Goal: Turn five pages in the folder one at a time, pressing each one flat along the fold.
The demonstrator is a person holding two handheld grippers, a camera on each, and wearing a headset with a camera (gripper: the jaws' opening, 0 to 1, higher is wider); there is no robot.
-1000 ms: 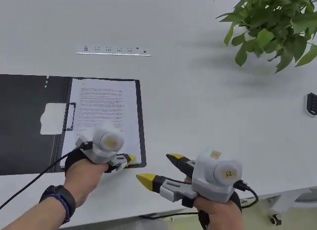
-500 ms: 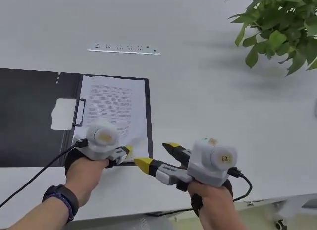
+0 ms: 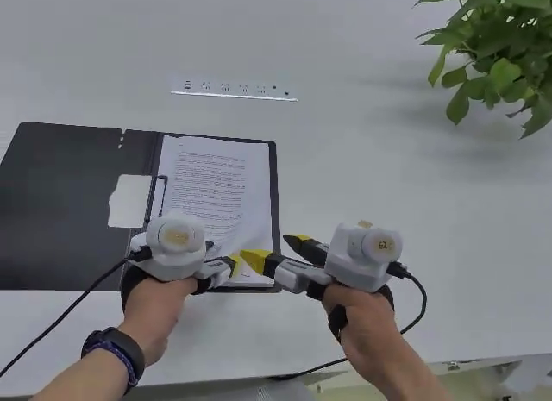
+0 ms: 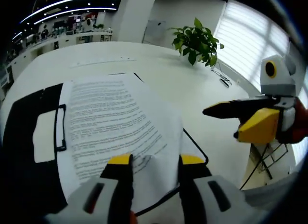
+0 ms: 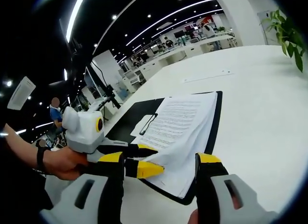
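No text can be read. The page (image 3: 220,194), centre left of the head view, bears dense printed lines, all too small to make out.

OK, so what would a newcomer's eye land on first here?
The black folder lying open on the white table, with a printed page on its right half. Next, the yellow-tipped left gripper and right gripper, both open, meet at that page's near right corner. A leafy plant sits at the table's far right.
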